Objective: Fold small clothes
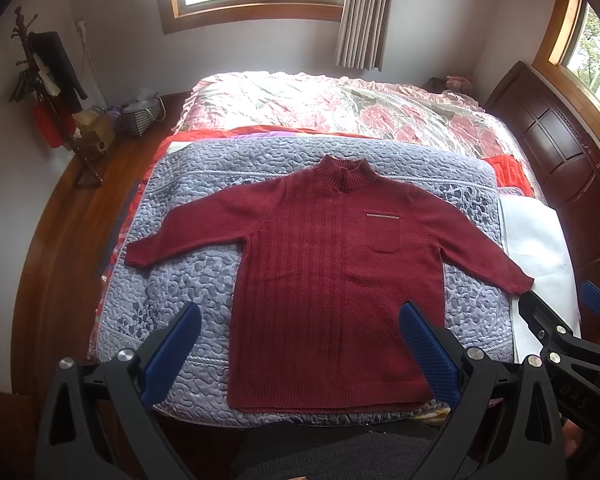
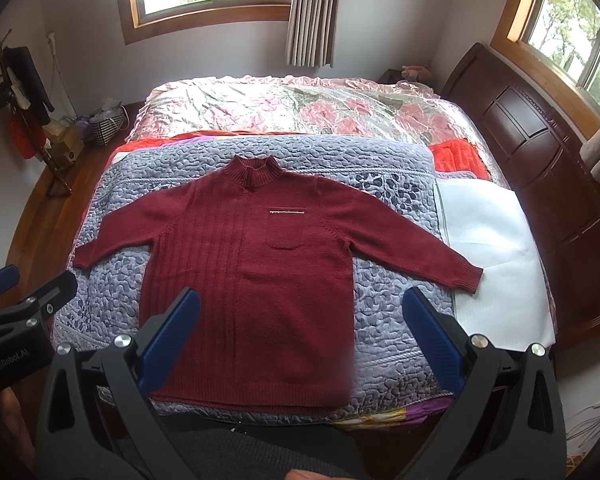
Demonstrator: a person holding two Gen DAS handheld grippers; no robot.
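Left gripper (image 1: pixel 300 354) and right gripper (image 2: pixel 302 338): both spread wide, holding nothing, raised above the near edge of the bed with the blue pads (image 1: pixel 172 354) clear of all cloth. The right gripper also shows at the right edge of the left view, the left gripper at the left edge of the right view. Below them lies the sweater (image 1: pixel 332 280), dark red, flat and face up on the quilt (image 1: pixel 188 280), hem toward the person, collar (image 1: pixel 342 172) away, both sleeves spread outward and down. The left cuff (image 1: pixel 138 254) rests on the quilt; the right cuff (image 2: pixel 466 276) reaches the white pad (image 2: pixel 496 256). No fold appears made. A sound first step would likely be a sleeve fold: each gripper descends on its own side, pinches only the cuff or shoulder seam, lifts it just clear, and lays it across the chest. Thick knit may drag the body askew if pulled low.
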